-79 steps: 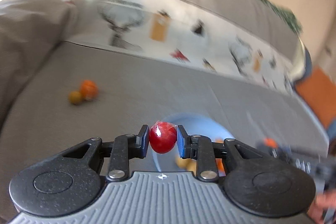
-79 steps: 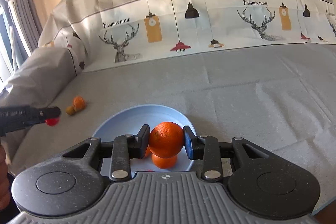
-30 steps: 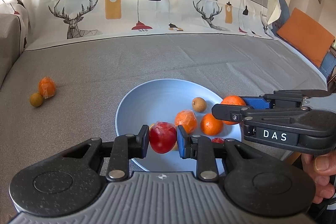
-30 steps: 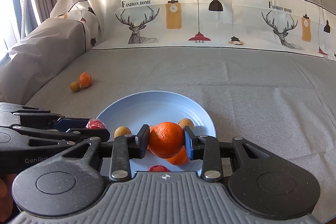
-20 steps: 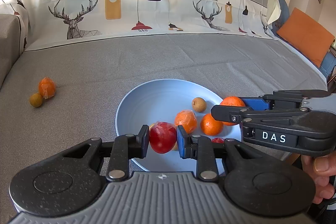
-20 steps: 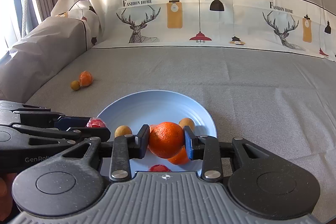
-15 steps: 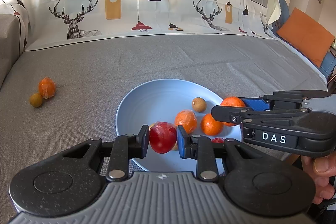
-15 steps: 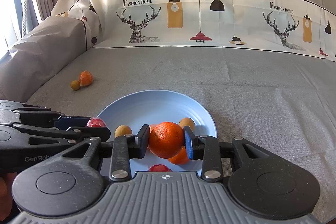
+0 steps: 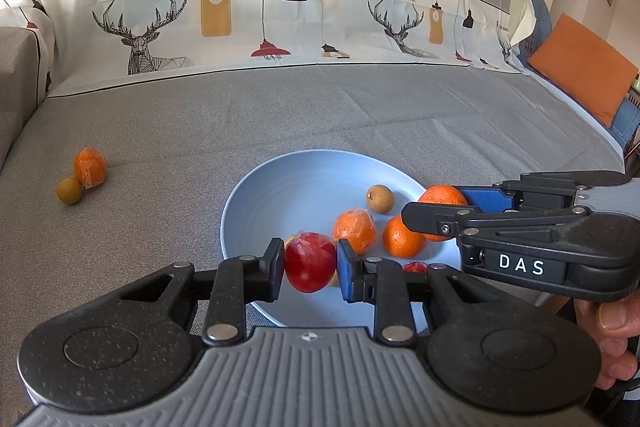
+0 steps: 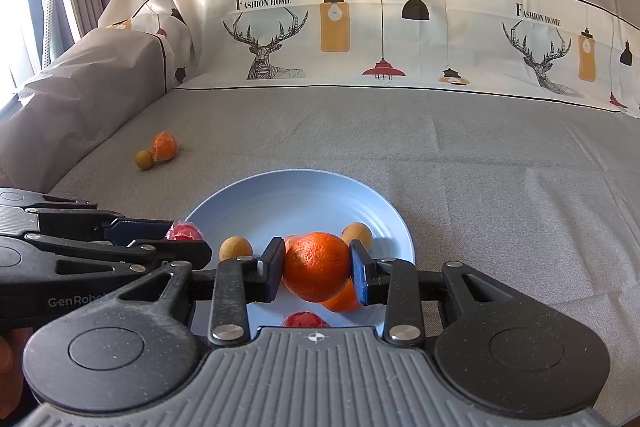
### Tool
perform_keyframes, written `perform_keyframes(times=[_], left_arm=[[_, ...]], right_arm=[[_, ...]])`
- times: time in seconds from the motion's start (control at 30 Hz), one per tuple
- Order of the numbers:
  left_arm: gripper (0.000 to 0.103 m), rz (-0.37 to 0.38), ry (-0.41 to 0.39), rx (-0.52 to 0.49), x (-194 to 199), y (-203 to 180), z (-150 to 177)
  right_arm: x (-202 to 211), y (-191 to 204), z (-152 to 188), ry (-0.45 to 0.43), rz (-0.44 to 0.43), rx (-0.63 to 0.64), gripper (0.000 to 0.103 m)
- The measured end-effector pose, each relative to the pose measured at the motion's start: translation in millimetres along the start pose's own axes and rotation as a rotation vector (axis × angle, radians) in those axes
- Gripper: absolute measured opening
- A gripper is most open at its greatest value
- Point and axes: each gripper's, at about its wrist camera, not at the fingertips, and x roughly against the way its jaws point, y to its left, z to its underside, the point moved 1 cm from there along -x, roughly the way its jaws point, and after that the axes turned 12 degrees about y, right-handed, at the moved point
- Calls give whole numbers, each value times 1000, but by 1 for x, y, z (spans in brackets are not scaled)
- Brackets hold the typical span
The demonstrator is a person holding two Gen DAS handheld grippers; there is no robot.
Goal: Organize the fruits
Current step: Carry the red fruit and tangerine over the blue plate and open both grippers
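The left gripper (image 9: 310, 265) pinches a glossy, film-wrapped red fruit (image 9: 309, 261) between its pads, low centre of the left view, over the near rim of a smooth pale-blue round plate (image 9: 288, 195). The right gripper (image 10: 318, 267) clamps a dimpled orange (image 10: 317, 265) above the same plate (image 10: 304, 199). On the plate lie a wrapped mandarin (image 9: 354, 230), a bare orange (image 9: 403, 235) and a small tan round fruit (image 9: 380, 198). Only the right view shows a second tan fruit (image 10: 235, 248). At left on the woven grey sofa cover (image 9: 320, 115), a wrapped mandarin (image 9: 89, 166) touches a small brownish fruit (image 9: 69, 190). The right gripper body hides the plate's right edge in the left view.
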Motion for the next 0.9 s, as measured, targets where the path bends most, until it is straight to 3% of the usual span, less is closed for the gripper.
perform_keyframes(times=[0.9], left_arm=[[30, -3, 0, -2, 0, 0, -1]], right_arm=[[-2, 1, 1, 2, 3, 0, 36]])
